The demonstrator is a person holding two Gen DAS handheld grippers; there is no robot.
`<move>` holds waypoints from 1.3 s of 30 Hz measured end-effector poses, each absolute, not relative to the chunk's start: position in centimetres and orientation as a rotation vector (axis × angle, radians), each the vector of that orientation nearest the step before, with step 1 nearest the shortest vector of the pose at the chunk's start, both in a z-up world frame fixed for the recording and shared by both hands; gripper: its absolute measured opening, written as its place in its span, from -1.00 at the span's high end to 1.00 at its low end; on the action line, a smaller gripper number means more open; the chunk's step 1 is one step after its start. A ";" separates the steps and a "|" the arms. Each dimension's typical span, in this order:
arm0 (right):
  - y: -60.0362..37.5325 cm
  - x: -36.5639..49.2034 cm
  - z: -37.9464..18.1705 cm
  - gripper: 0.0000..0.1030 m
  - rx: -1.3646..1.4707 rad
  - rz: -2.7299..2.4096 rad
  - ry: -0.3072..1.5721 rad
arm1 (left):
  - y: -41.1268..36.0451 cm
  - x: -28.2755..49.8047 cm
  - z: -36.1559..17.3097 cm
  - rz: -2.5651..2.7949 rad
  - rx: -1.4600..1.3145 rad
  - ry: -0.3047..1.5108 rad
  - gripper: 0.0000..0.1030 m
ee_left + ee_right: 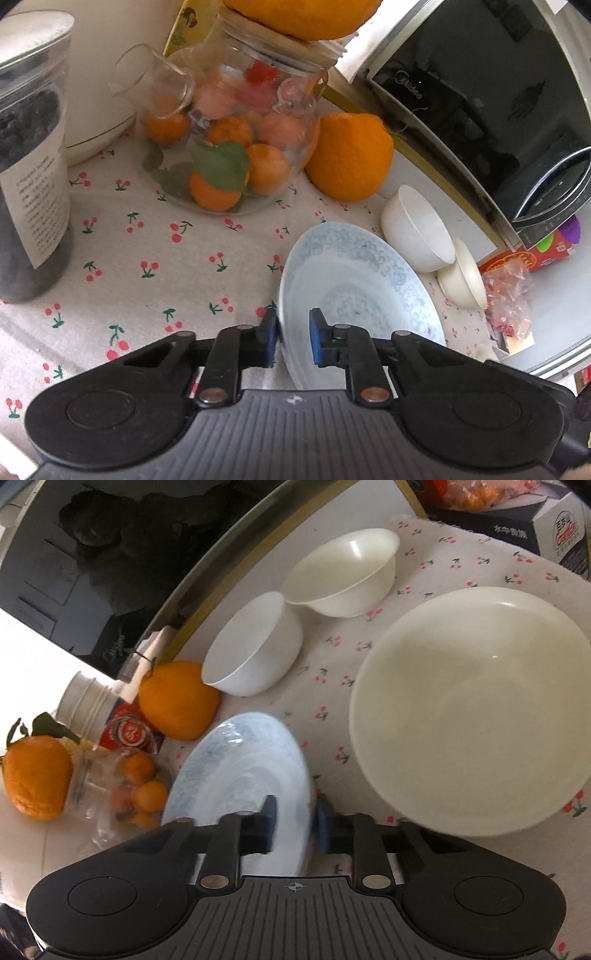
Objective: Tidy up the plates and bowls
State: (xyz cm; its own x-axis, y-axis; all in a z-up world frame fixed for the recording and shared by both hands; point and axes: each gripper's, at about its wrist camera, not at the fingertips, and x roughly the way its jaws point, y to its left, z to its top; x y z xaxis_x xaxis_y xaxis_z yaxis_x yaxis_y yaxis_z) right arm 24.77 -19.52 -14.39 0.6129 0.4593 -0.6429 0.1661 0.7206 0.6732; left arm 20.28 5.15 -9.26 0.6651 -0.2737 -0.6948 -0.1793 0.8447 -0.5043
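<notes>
Both the left gripper (292, 338) and right gripper (296, 823) pinch opposite rims of the blue plate (354, 288), low centre of each view. Lift evenly, keeping it level, clear of the big cream bowl (476, 709).

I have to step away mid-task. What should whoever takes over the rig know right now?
Left hand-held gripper: shut on the blue plate's rim. Right hand-held gripper: shut on the same plate's opposite rim; the plate is tilted.
On the cloth: white bowl, cream bowl, big cream plate, all apart.
Done: plate gripped.
Left: nothing is stacked yet; probably set the plate with the big one and nest the bowls.
</notes>
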 end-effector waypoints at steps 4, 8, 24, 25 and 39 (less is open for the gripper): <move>-19.7 24.6 -14.3 0.79 0.751 0.187 0.925 | 5.0 20.0 -9.0 -0.063 -0.541 0.871 0.81; -19.9 24.3 -13.5 0.79 0.733 0.196 0.913 | 4.1 19.8 -8.2 -0.083 -0.444 0.879 0.81; -20.2 21.1 -11.9 0.78 0.618 0.227 0.997 | 2.6 17.5 -7.1 -0.174 -0.281 0.933 0.76; -20.2 20.9 -12.0 0.78 0.612 0.224 1.006 | 2.5 17.4 -7.2 -0.174 -0.276 0.938 0.76; -20.2 20.5 -12.6 0.77 0.590 0.182 1.088 | 1.6 16.9 -8.0 -0.197 -0.171 0.969 0.76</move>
State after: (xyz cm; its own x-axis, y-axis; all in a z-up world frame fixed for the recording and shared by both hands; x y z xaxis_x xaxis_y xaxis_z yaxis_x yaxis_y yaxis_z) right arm 20.52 -20.24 -12.58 0.4666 0.4197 -0.7786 0.1429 0.8329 0.5346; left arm 16.91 1.62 -7.98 0.5506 -0.2418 -0.7989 0.0895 0.9687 -0.2315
